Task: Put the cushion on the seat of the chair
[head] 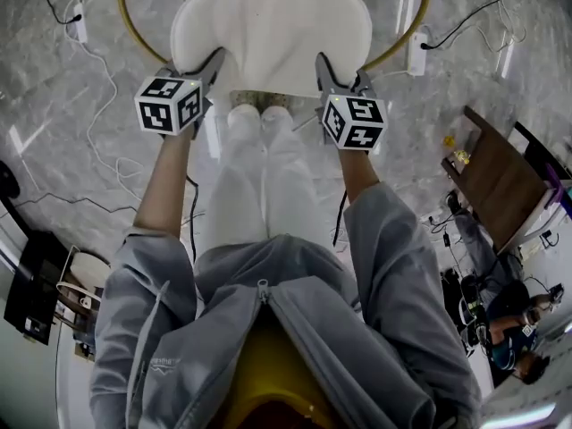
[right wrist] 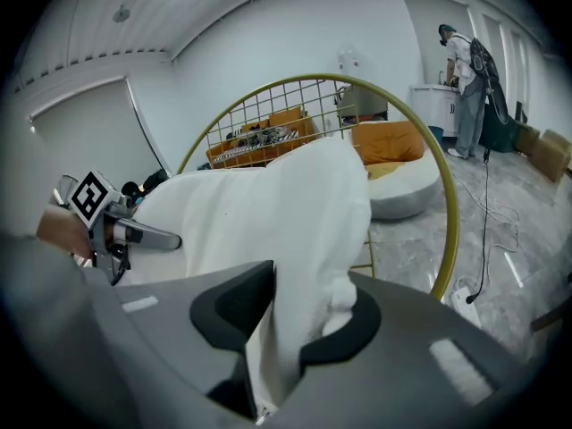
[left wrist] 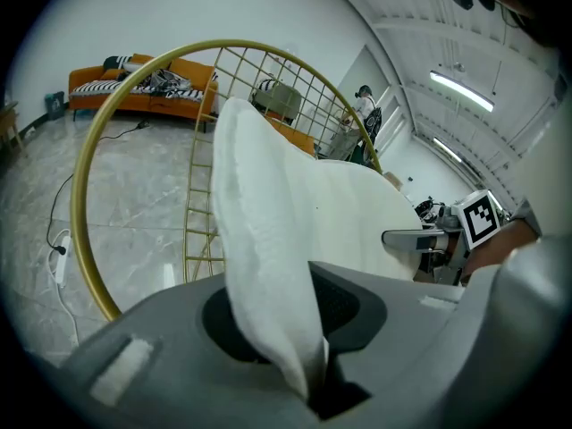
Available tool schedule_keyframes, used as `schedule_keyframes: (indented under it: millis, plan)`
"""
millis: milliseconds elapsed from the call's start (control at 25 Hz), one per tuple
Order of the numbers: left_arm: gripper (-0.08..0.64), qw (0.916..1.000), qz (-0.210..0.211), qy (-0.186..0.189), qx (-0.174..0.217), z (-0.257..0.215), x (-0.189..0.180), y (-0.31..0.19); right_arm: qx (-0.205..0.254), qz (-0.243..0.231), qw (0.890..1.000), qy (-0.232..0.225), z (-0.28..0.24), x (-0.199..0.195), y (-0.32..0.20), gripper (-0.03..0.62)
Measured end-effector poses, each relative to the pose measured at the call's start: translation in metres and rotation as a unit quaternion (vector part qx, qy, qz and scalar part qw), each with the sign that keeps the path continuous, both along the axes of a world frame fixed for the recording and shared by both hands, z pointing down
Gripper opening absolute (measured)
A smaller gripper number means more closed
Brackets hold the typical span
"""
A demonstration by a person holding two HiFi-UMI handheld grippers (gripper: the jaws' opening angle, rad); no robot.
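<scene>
Floor: A grey marble-look floor ran through the room, with white cables trailing across it and a power strip lying near the chair.
Room: The walls were white and a strip light was lit on the ceiling. An orange sofa stood against the far wall. A wooden table sat at the right edge of the head view. In the right gripper view a person stood at a white counter, well apart from the chair.
Chair: It showed as a gold ring frame with a wire grid back.
Cushion: The white cushion hung between the two grippers, in front of the holder's legs and inside the sweep of the gold ring.
Left gripper: The left gripper was clamped on the cushion's left edge, with the fabric pinched thin between its jaws.
Right gripper: The right gripper was clamped on the opposite edge, with a bunched fold squeezed between its jaws.
Hidden: The cushion covered the seat in every view, so whether it touched the seat could not be told. The ring's top was cut off in the head view. The things heaped on the sofa were too small to name. A grey jacket filled the bottom of the head view.
</scene>
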State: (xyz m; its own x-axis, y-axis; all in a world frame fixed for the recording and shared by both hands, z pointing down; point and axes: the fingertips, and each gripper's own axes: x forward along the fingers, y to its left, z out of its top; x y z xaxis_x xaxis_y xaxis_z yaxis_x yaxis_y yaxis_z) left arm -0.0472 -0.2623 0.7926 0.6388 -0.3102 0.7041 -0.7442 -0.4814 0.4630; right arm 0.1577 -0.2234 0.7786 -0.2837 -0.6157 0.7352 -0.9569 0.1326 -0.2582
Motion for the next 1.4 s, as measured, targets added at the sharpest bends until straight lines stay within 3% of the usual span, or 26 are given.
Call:
schedule_keyframes:
  millis: [400, 640, 800, 1000, 1080, 1240, 1400]
  plan:
    - [0.146, 0.9974, 0.016, -0.058, -0.038, 0.044, -0.002, -0.019, -0.063, 0.025, 0.998, 0.018, 0.051, 0.009, -0.012, 0.133]
    - [0.231, 0.9933, 0.002, -0.101, -0.055, 0.063, -0.011, -0.024, -0.090, 0.025, 0.995, 0.043, 0.070, 0.017, -0.014, 0.167]
    - [0.278, 0.9887, -0.007, -0.141, -0.050, 0.070, -0.018, -0.033, -0.111, 0.030, 0.991, 0.074, 0.079, 0.024, -0.014, 0.200]
    - [0.352, 0.9857, -0.023, -0.161, -0.045, 0.069, -0.021, -0.034, -0.124, 0.059, 0.985, 0.108, 0.082, 0.037, -0.013, 0.341]
    - [0.383, 0.9845, -0.035, -0.167, -0.043, 0.067, -0.026, -0.031, -0.116, 0.067, 0.983, 0.122, 0.079, 0.043, -0.015, 0.347]
    - [0.385, 0.9831, -0.068, -0.168, -0.025, 0.058, -0.042, -0.028, -0.101, 0.084, 0.982, 0.136, 0.071, 0.049, -0.017, 0.412]
    - [0.385, 0.9812, -0.083, -0.174, 0.011, 0.040, -0.053, -0.032, -0.080, 0.087, 0.980, 0.163, 0.059, 0.054, -0.017, 0.437]
